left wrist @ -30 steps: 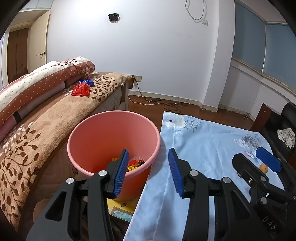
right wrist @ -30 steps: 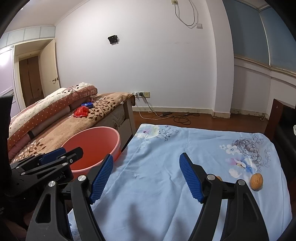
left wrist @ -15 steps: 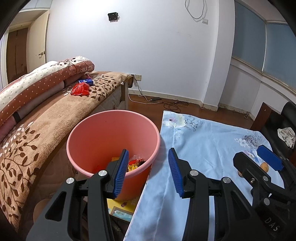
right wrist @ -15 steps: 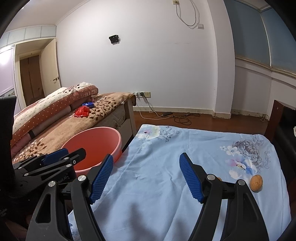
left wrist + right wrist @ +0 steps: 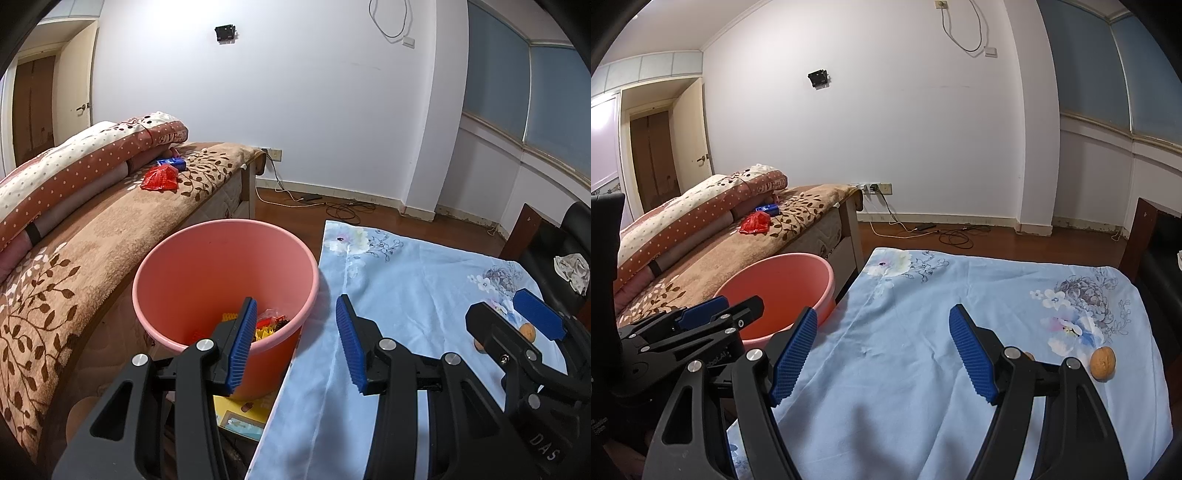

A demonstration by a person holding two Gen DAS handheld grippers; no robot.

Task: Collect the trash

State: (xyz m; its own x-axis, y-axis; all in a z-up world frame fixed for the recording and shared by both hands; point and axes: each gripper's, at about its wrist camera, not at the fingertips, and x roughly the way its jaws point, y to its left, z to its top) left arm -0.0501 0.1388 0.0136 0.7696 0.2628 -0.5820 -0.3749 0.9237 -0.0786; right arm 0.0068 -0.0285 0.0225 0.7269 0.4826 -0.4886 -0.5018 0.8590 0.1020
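Observation:
A pink bucket (image 5: 173, 273) stands between the bed and the table, with red and yellow wrappers (image 5: 269, 325) at its bottom; it also shows in the right wrist view (image 5: 798, 266). My left gripper (image 5: 295, 347) is open and empty, held above the bucket's near rim. My right gripper (image 5: 882, 354) is open and empty over the blue floral tablecloth (image 5: 923, 332). A brown walnut (image 5: 1102, 362) lies on the cloth to the right of my right gripper. A second one (image 5: 1029, 356) peeks out behind the right finger. A red wrapper (image 5: 755, 223) and a blue packet (image 5: 769, 209) lie on the bed.
The bed (image 5: 92, 236) with a brown leaf-pattern blanket and a rolled dotted quilt (image 5: 74, 155) runs along the left. A black chair (image 5: 554, 258) with a crumpled tissue (image 5: 570, 267) stands at the right. Cables (image 5: 945, 232) lie on the wooden floor by the wall.
Both grippers have stayed open. The right gripper has drifted slightly forward and right over the cloth; the left has barely moved.

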